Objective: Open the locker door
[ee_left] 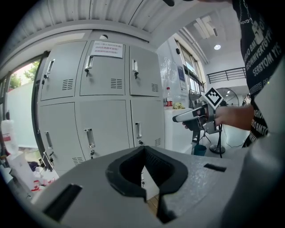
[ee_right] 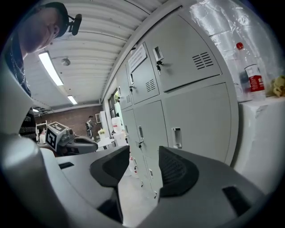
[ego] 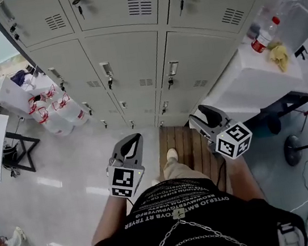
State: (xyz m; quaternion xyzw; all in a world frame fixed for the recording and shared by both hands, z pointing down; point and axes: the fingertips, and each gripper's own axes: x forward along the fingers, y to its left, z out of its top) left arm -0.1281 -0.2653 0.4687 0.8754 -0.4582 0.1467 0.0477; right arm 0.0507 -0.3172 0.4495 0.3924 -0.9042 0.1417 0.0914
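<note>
Left tongs (ego: pixel 135 139) were held shut and empty, right tongs (ego: pixel 199 119) slightly parted, both well short of the shut locker doors (ego: pixel 192 51) at twelve o'clock. It was judged that a slim handle (ego: pixel 172 68) could be slipped off, or a swung door knocked against the tabletop (ego: pixel 251 85) at two o'clock. A glossy floor (ego: pixel 62 162) and bags (ego: pixel 55 112) at ten o'clock were seen.

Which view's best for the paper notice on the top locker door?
Left gripper view: the paper notice faces the camera nearly square-on and whole, though the print is unreadable. Right gripper view catches it at a steep angle. Head view does not show it.
</note>
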